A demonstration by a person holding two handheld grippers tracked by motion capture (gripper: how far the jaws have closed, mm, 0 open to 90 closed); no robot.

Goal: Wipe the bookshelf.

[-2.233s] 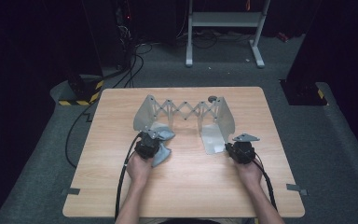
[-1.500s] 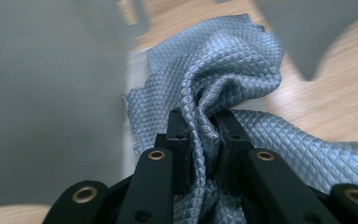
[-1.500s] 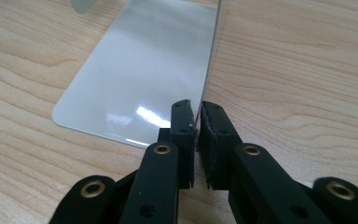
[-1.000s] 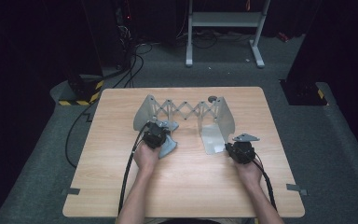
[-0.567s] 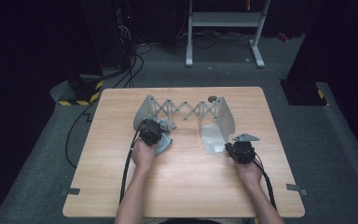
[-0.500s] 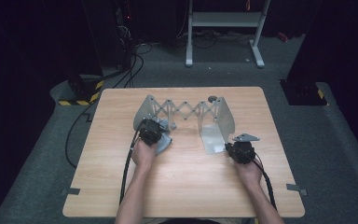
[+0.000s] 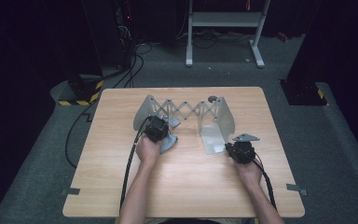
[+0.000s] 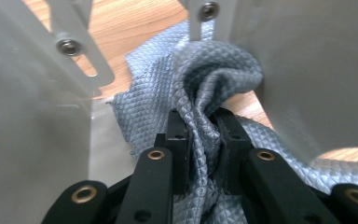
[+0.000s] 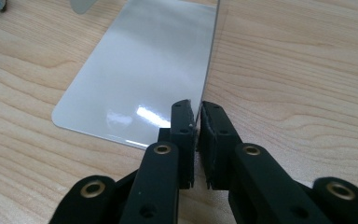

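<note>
High view first: I have the left claw (image 7: 157, 129) tucked against the left end plate of the rack (image 7: 186, 114), an expanding metal frame with a scissor lattice standing mid-table (image 7: 121, 196), and the right claw (image 7: 240, 151) at the near edge of the right plate (image 7: 213, 136). Left gripper view shows my left claw (image 8: 204, 140) pinching a bunched fold of grey cloth (image 8: 214, 70), quilted in a diamond weave, pushed up between the rack's walls; loose cloth trails out toward the table on the right. Right gripper view shows the right claw (image 9: 198, 126) pressed together on the thin upright edge of the plate (image 9: 140, 70), steadying it. I judge the step to be wiping the inside of the left end. To do it well I would keep the right grip firm so the lattice cannot stretch or skate, keep the wad tight in the jaws, and stroke along the wall, not into the rivets, where the weave could snag. Against the frame from two seconds back, my left hand has moved up from the table into the rack, carrying the cloth with it; the right hand has not shifted.
</note>
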